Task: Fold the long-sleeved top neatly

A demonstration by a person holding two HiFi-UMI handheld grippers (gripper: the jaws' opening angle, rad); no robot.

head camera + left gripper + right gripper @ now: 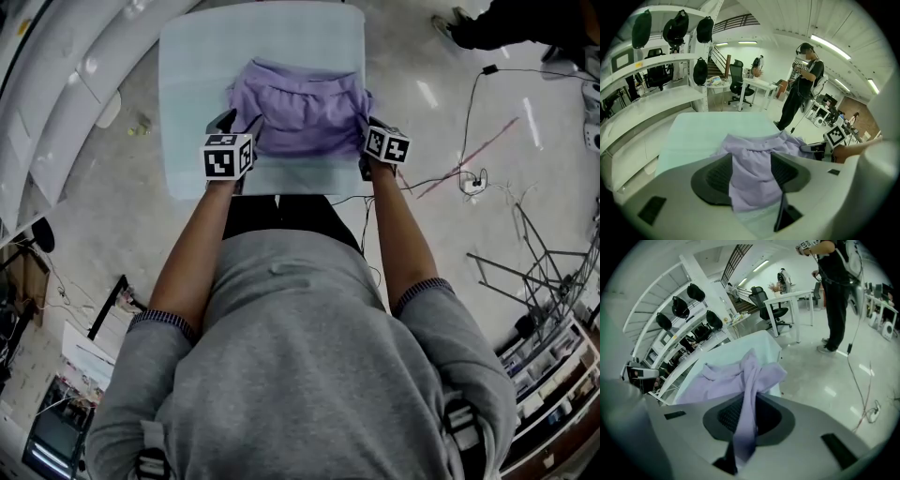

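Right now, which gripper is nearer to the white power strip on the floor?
Right. The right gripper is at the table edge facing the power strip; the left gripper is across the purple top.

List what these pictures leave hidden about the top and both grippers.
- Top: its sleeves, in every view, are lost in its own bunched folds.
- Left gripper: its view shows cloth filling the wide gap, so whether the pads press is unclear.
- Head view: marker cubes mostly cover both grippers' jaws; the right gripper shows its pinch only in its own view.
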